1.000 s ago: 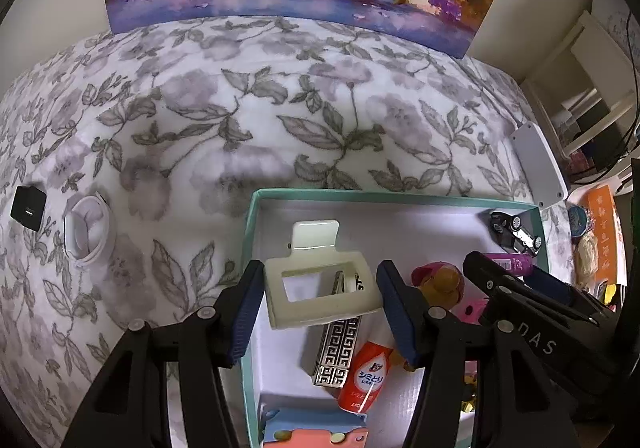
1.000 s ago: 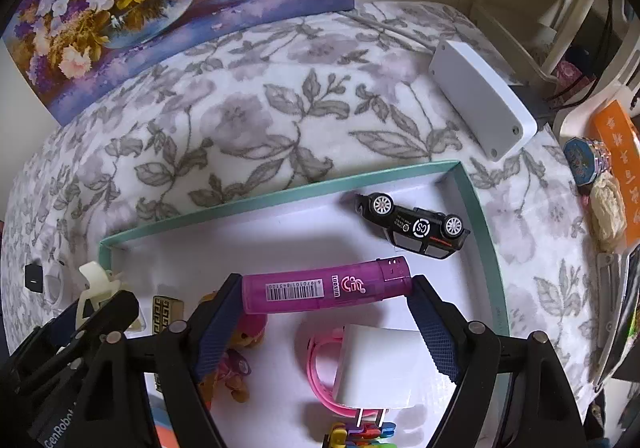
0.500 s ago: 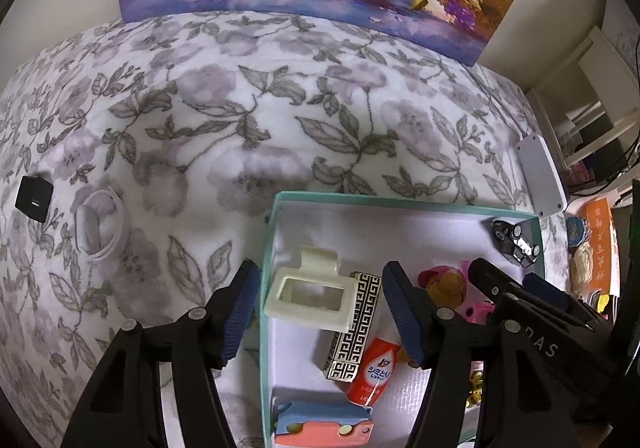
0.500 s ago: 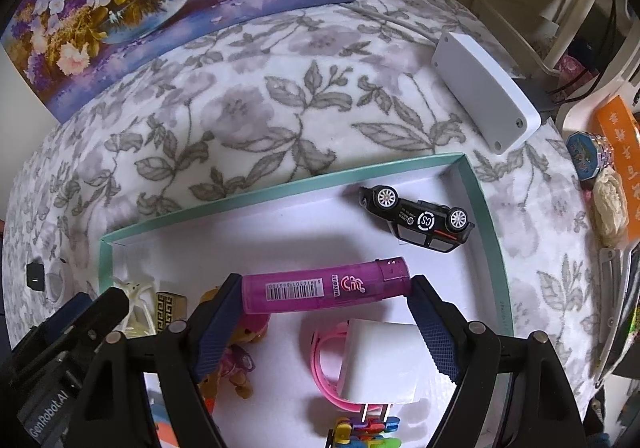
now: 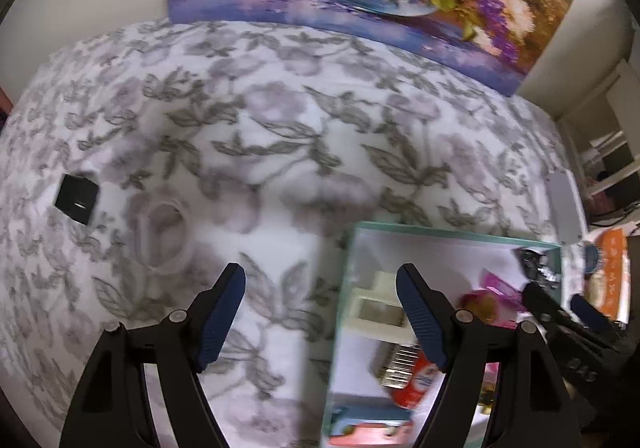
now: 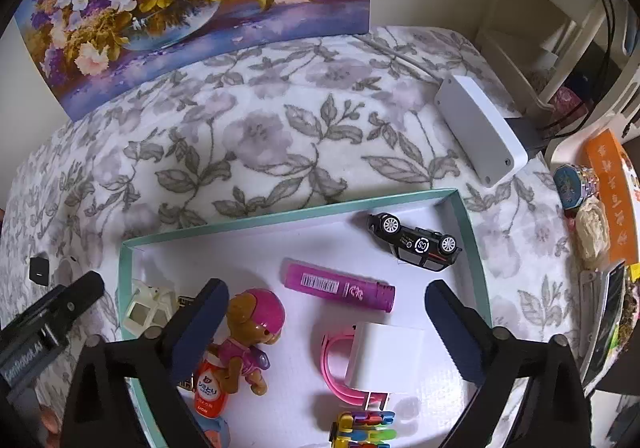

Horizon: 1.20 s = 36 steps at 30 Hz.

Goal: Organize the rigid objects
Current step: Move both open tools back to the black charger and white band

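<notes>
R claw [image 6: 326, 322] opening over purple tube [image 6: 339, 285]; ring [image 5: 162, 234] L view only

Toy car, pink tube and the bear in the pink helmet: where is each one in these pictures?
Toy car [image 6: 416, 244], right wrist view, on its black underside between the wheels.
Pink tube [image 6: 338, 286], right wrist view, mid-body beside the barcode.
Bear [image 6: 256, 314], right wrist view, on its pink helmet.

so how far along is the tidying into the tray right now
Mostly done: the toy car, pink lighter, white charger, puppy figure and cream clip lie in the teal tray. Both grippers' fingers are opening, holding nothing. Left: the black square and white ring on the blanket.
</notes>
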Tool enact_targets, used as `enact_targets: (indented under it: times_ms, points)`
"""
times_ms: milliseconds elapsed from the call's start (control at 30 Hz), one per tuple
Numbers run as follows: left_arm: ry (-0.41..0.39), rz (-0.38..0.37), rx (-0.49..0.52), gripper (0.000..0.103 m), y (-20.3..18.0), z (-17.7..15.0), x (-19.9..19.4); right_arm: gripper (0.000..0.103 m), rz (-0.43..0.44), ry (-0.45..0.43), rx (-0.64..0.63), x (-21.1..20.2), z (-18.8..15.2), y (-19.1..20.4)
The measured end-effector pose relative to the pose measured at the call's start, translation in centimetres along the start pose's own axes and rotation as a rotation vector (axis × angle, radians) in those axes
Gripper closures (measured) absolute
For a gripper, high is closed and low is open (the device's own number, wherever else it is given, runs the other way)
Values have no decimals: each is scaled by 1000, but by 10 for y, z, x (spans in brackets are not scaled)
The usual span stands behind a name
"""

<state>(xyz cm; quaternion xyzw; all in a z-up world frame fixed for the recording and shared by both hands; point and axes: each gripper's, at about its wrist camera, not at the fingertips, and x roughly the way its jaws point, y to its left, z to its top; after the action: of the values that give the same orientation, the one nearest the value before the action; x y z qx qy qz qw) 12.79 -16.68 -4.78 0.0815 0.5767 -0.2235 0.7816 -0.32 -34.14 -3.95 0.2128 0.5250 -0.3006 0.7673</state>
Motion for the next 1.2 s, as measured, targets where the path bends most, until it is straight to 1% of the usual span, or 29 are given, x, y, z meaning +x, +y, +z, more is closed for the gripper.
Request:
enact_targets:
  times_ms: [67, 167, 333, 467, 633, 767, 900, 1200]
  points:
    - [-10, 49, 3, 9, 8, 2, 1, 1, -5, -4, -4, -2, 0, 1]
    - [-21, 81, -1, 9, 19, 4, 1, 1, -31, -7, -8, -3, 0, 2]
    - [-38, 110, -27, 8, 47, 10, 0, 0, -36, 1, -1, -1, 0, 2]
    - [-47, 151, -92, 7, 80, 16, -4, 0, -38, 2, -5, -1, -1, 4]
    - [-81, 195, -168, 7, 126, 22, -18, 0, -28, 1, -37, 0, -3, 19]
    - [-98, 197, -215, 7, 155, 24, -30, 0, -21, -7, -59, -1, -5, 36]
    - [-112, 215, -235, 7, 174, 24, -37, 0, -1, -7, -79, -2, -6, 55]
    - [-102, 203, -257, 7, 197, 25, -37, 0, 35, -9, -128, -4, -10, 99]
